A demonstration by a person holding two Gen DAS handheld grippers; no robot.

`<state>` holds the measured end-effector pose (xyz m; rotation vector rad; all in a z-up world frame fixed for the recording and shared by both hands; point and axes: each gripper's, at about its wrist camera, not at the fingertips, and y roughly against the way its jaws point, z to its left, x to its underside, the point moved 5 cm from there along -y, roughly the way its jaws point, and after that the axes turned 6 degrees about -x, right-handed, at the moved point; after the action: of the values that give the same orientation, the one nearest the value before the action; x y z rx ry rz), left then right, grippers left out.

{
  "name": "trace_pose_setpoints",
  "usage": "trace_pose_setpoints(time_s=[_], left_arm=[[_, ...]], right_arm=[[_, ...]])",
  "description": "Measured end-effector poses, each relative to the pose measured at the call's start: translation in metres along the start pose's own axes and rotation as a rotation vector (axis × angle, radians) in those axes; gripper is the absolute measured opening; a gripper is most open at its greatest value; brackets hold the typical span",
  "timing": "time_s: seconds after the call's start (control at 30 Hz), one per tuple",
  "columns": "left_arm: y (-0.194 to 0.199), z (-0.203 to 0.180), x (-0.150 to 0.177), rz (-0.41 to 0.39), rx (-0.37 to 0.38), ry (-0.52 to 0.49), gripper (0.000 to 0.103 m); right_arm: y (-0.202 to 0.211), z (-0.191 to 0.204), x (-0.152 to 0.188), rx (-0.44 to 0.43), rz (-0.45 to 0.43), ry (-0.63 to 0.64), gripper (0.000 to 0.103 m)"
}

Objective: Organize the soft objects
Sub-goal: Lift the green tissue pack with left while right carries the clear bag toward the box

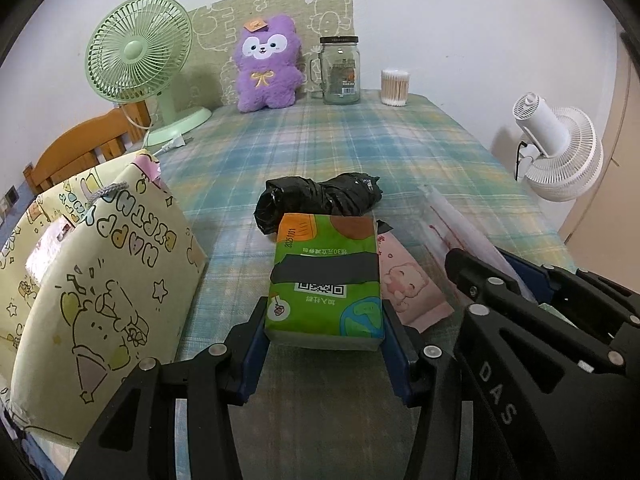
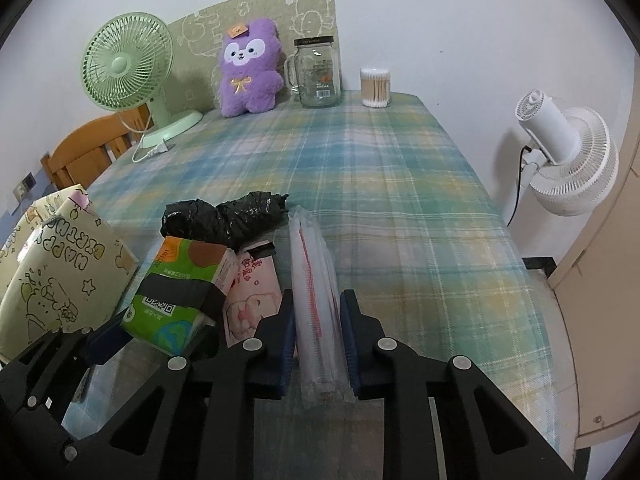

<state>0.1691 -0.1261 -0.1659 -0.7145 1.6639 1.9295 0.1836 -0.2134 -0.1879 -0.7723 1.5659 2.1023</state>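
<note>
**Both grippers loaded, nothing bagged yet**

Status, judged from this moment only:
- Left gripper (image 1: 325,336) is clamped on the green tissue pack (image 1: 326,280), blue pads against both long sides. In the right wrist view the pack sits tilted and looks lifted at its near end; can't confirm it's fully clear of the table.
- Right gripper (image 2: 317,344) has its fingers closed around the clear plastic sleeve pack (image 2: 316,296) with the red line. The pads look to be touching it, but the plastic is see-through, so firm contact is a judgement.
- Pink tissue pack (image 1: 404,280) lies flat on the plaid tablecloth (image 1: 320,148), between the two held packs, untouched.
- Black plastic bag bundle (image 1: 316,200) sits just behind the green pack, also untouched.
- Yellow "Happy Birthday" gift bag (image 1: 108,264) is at the left, just beside the green pack. Likely the destination, which is a guess.

So: early stage. Two items gripped, two left on the table.

Can't see / unclear:
- Gift bag's mouth and inside are not visible in either view, so its contents are unknown.
- Sleeve pack contents are unreadable.
- Far end of the pink pack is tucked behind the green pack and the black bundle.
- Purple plush bear (image 1: 267,64) stands against the back wall next to the glass jar mug (image 1: 340,70); whether it counts as a task item is open.
</note>
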Motion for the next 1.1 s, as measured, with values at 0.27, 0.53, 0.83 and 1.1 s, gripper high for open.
trace_pose_setpoints(time_s=[0.27, 0.53, 0.83, 1.1], left_arm=[[0.004, -0.001, 0.003, 0.008, 0.015, -0.008, 0.053], [0.015, -0.002, 0.005, -0.004, 0.031, -0.015, 0.053], [0.031, -0.003, -0.001, -0.031, 0.044, -0.020, 0.053], [0.048, -0.001, -0.007, -0.064, 0.052, -0.021, 0.053]], right_arm=[[0.010, 0.001, 0.004, 0.007, -0.013, -0.002, 0.024], [0.021, 0.002, 0.005, 0.015, -0.029, -0.008, 0.024], [0.039, 0.004, 0.002, 0.009, -0.045, -0.032, 0.024], [0.059, 0.007, -0.002, 0.010, -0.079, -0.030, 0.024]])
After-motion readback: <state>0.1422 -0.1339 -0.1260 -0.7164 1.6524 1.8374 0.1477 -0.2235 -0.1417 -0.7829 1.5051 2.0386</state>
